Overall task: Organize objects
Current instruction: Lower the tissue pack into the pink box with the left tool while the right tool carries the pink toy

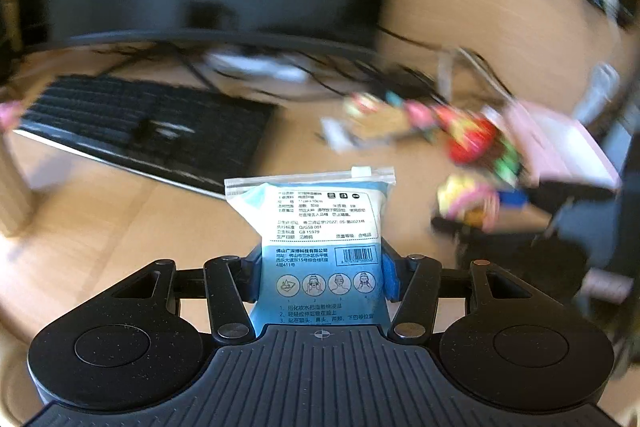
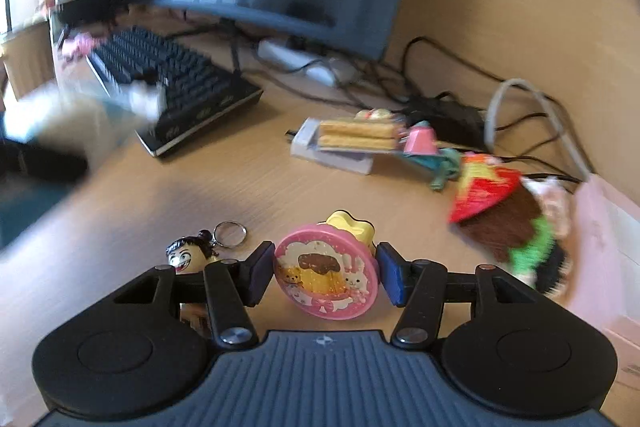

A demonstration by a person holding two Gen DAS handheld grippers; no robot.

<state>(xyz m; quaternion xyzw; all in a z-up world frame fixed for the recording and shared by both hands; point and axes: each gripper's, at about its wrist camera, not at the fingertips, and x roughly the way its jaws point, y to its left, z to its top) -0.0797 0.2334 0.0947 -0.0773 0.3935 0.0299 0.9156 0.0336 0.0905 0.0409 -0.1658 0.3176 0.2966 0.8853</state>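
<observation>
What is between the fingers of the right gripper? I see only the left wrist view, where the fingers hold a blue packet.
Observer: A pink round tin with a cartoon lid stands on its edge in the right gripper; the fingers touch both of its sides.
Operator: Does anything lie close to that gripper?
Observer: Yes. A keychain figure with a grinning face lies on the desk just left of the fingers, with its metal ring beside it.
Operator: And behind the tin?
Observer: A yellow piece sits right behind it, partly hidden; I cannot tell if it is joined to the tin.
</observation>
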